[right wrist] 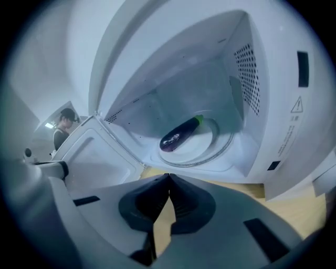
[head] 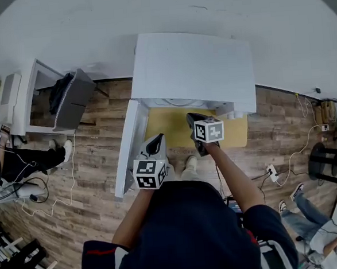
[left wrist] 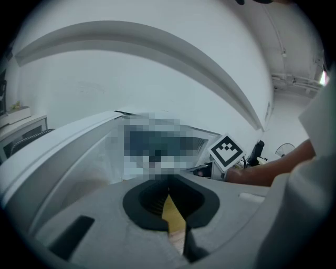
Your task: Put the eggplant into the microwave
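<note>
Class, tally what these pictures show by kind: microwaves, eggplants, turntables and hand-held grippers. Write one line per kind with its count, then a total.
Microwave: 1
Eggplant: 1
Turntable: 1
Grippers: 2 (left gripper, right gripper)
Total: 5

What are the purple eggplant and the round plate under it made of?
The dark purple eggplant with a green stem is smooth and glossy, with bright highlights: real skin or a plastic replica, I cannot tell. The round turntable plate looks like clear glass: pale, see-through, with a shiny rim.
</note>
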Action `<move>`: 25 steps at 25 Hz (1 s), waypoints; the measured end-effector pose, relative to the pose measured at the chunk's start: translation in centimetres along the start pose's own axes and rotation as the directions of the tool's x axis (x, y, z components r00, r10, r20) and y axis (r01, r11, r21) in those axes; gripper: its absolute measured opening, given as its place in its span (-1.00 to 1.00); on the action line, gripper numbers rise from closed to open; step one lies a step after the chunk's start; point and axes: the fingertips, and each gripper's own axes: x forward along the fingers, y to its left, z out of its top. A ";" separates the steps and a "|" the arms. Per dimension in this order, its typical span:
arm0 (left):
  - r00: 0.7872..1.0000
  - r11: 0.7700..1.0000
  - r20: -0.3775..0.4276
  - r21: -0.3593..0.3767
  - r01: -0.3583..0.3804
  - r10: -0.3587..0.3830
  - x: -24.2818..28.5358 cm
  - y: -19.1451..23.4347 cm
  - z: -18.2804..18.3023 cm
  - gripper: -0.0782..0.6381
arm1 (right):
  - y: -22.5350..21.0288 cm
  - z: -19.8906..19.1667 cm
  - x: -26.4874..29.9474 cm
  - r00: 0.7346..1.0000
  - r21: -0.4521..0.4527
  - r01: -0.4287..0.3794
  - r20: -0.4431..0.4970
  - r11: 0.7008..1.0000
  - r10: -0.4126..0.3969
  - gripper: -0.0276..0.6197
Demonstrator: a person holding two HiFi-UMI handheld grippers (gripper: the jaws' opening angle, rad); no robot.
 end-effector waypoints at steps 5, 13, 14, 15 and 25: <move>1.000 1.000 0.025 0.006 0.015 -0.016 -0.5 -0.1 1.3 -0.73 | 1.9 1.5 -3.4 0.996 -0.027 -0.037 0.078 0.999 0.039 -0.88; 0.994 0.999 0.105 0.029 0.029 -0.032 -1.9 -0.4 5.3 -0.73 | 5.1 6.5 -9.5 0.968 -0.091 -0.052 0.240 0.994 0.073 -0.88; 0.993 0.999 0.117 0.033 0.029 -0.033 -2.2 -0.4 5.9 -0.73 | 5.6 7.3 -10.3 0.962 -0.099 -0.053 0.262 0.994 0.078 -0.88; 0.991 0.999 0.130 0.040 0.029 -0.034 -2.4 -0.5 6.5 -0.73 | 6.0 8.1 -11.1 0.955 -0.110 -0.055 0.283 0.992 0.084 -0.88; 0.957 0.985 0.287 0.172 0.004 -0.053 -5.3 -2.2 13.1 -0.73 | 11.2 14.6 -18.3 0.878 -0.253 -0.053 0.450 0.966 0.166 -0.88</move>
